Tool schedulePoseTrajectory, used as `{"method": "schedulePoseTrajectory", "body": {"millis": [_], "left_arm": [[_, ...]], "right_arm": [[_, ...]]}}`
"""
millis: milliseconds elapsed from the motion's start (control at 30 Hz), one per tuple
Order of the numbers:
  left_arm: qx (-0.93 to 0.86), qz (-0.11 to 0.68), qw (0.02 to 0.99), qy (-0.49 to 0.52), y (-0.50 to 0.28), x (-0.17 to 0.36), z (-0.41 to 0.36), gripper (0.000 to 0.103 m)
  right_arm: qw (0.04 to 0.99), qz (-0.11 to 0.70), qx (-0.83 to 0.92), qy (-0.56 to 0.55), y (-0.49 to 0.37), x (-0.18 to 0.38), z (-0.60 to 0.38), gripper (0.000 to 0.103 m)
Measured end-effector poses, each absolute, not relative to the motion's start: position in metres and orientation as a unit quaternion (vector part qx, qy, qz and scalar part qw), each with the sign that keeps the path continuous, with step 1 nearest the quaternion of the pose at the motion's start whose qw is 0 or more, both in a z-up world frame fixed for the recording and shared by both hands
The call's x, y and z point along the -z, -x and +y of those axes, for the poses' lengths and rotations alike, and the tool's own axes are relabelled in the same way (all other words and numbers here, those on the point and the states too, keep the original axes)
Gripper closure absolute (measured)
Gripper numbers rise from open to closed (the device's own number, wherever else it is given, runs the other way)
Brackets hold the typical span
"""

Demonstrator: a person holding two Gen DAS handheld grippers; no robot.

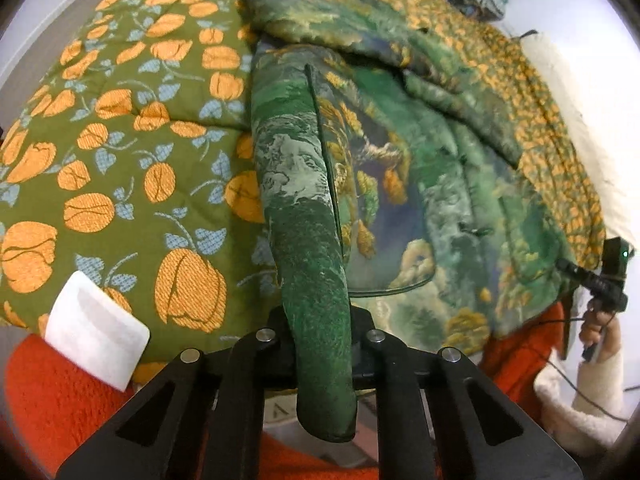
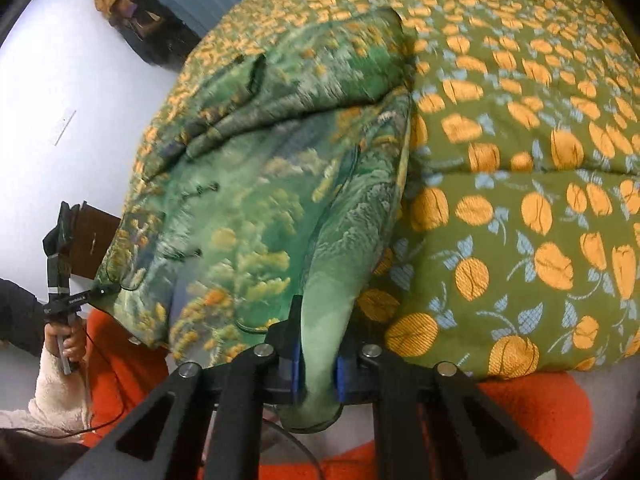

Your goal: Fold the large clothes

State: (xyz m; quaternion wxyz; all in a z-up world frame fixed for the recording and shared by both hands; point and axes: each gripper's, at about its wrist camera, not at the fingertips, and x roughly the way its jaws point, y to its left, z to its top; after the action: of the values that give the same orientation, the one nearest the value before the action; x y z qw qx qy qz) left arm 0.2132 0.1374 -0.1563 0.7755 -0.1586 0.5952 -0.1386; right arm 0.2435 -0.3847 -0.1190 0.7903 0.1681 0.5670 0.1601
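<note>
A large green padded garment with a landscape print (image 1: 400, 184) lies partly folded on a bed; it also shows in the right wrist view (image 2: 256, 184). My left gripper (image 1: 322, 344) is shut on a thick rolled edge of the garment (image 1: 304, 220), which runs away from the jaws and hangs down in front of them. My right gripper (image 2: 318, 364) is shut on another edge of the same garment (image 2: 340, 272), pinched between blue pads (image 2: 295, 368). In each view the other gripper appears at the side, held in a hand (image 1: 608, 280) (image 2: 64, 280).
The bed carries an olive quilt with orange flowers (image 1: 120, 140) (image 2: 520, 160). A red blanket (image 1: 52, 392) (image 2: 532, 416) hangs at the near edge. A white rectangular object (image 1: 96, 328) lies at the front left. Clothes hang on the far wall (image 2: 136, 16).
</note>
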Motion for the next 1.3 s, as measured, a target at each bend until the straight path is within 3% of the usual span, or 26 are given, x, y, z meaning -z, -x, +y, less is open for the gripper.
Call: {"method": "schedulePoseTrajectory", "body": {"millis": [667, 867, 1000, 1133, 1300], "left_arm": [[0.155, 0.628, 0.746, 0.157, -0.146, 0.139, 0.15, 0.093], [0.171, 0.625, 0.732, 0.211, -0.119, 0.111, 0.17, 0.093], [0.177, 0.578, 0.752, 0.261, -0.151, 0.069, 0.193, 0.093], [0.182, 0.536, 0.786, 0.246, -0.221, 0.036, 0.194, 0.093], [0.156, 0.512, 0.812, 0.233, -0.324, 0.04, 0.191, 0.093]], "right_arm": [[0.773, 0.571, -0.18, -0.209, -0.197, 0.121, -0.401, 0.091], [0.76, 0.554, -0.214, -0.264, -0.171, 0.107, -0.407, 0.091], [0.769, 0.505, -0.238, -0.311, -0.198, 0.084, -0.414, 0.091], [0.793, 0.464, -0.243, -0.31, -0.264, 0.069, -0.418, 0.092], [0.825, 0.429, -0.225, -0.29, -0.37, 0.075, -0.414, 0.092]]}}
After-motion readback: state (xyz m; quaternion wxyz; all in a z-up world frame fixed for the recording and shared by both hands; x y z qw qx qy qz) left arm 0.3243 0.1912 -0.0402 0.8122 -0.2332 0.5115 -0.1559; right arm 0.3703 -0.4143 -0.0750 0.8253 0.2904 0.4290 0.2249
